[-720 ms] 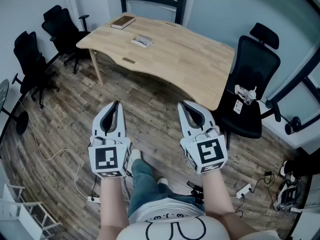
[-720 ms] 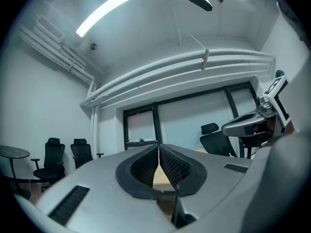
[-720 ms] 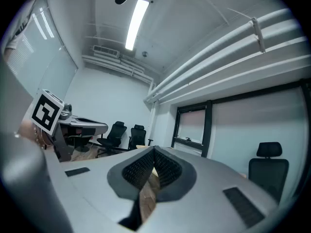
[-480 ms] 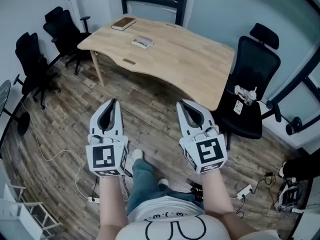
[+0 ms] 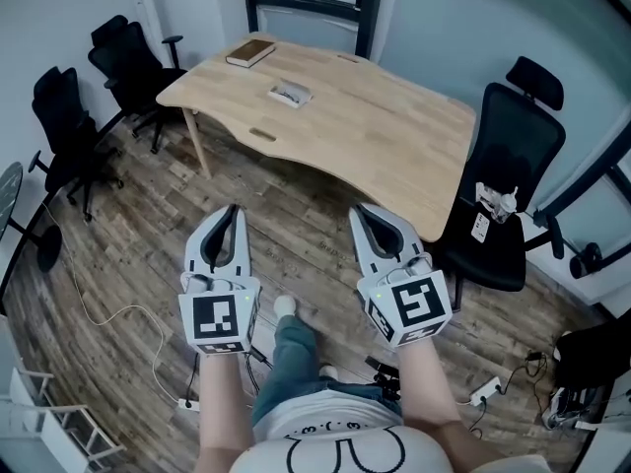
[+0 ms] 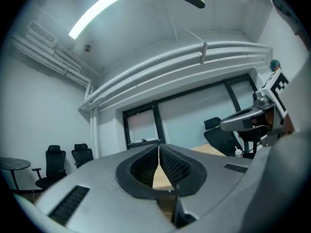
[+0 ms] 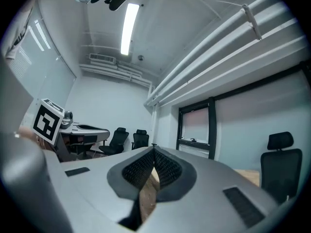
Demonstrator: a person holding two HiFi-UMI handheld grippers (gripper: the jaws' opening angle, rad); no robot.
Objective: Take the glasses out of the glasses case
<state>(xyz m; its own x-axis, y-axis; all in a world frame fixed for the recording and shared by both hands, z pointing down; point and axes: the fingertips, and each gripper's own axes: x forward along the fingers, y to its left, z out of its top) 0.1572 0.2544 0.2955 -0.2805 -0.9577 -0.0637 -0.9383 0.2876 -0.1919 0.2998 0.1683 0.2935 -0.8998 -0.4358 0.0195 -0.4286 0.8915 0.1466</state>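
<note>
A light wooden table [image 5: 375, 136] stands well ahead of me. On it lie a flat brown case-like thing [image 5: 250, 52] near the far left corner and a small pale object [image 5: 291, 94] near the middle; which is the glasses case I cannot tell. My left gripper [image 5: 232, 208] and right gripper [image 5: 360, 208] are held level over the wooden floor, short of the table. Both are shut with nothing between the jaws. The left gripper [image 6: 158, 146] and the right gripper [image 7: 154, 148] show their tips meeting in their own views.
Black office chairs stand at the left [image 5: 69, 126] and far left [image 5: 128, 52]. Another black chair [image 5: 503, 185] at the table's right end carries small white items [image 5: 493, 200]. Cables [image 5: 99, 313] and a power strip [image 5: 483, 387] lie on the floor.
The table and chairs have shifted slightly down and right in the head view. A foot has stepped forward. Both grippers stay shut and keep their places.
</note>
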